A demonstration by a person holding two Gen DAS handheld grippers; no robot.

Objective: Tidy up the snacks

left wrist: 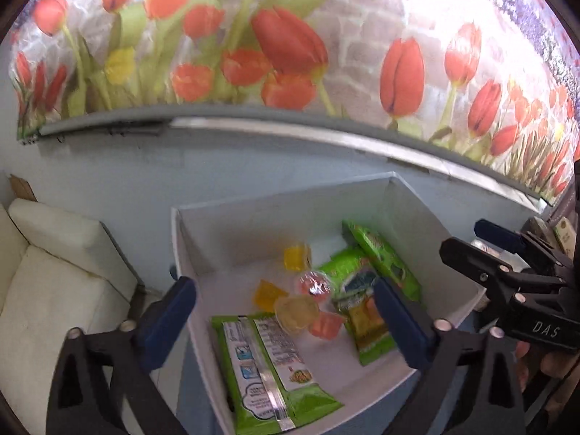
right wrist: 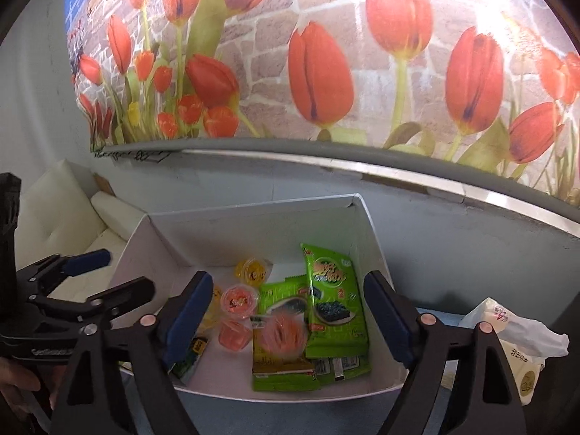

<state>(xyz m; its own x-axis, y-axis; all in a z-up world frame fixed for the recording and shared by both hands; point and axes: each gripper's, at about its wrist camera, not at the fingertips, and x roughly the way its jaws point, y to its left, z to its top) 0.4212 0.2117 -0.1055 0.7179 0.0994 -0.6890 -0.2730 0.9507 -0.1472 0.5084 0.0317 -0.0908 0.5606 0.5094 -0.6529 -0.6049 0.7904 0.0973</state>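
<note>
A white box [left wrist: 427, 224] [right wrist: 369, 224] holds green seaweed snack packs [left wrist: 268, 362] [right wrist: 330, 297] and several small jelly cups, orange and yellow [left wrist: 295, 313] [right wrist: 239, 299]. One blurred orange cup [right wrist: 282, 335] lies on or just over a green pack, between my right gripper's fingers. My left gripper [left wrist: 286, 322] is open and empty above the box's near left part. My right gripper [right wrist: 288, 320] is open above the box's near edge. Each gripper also shows in the other's view [left wrist: 485, 250] [right wrist: 105, 275], open.
A white cushioned sofa [left wrist: 47, 275] stands left of the box. A white tissue pack [right wrist: 514, 330] lies right of the box on the blue surface. A tulip-print wall [right wrist: 326, 72] rises behind a grey ledge.
</note>
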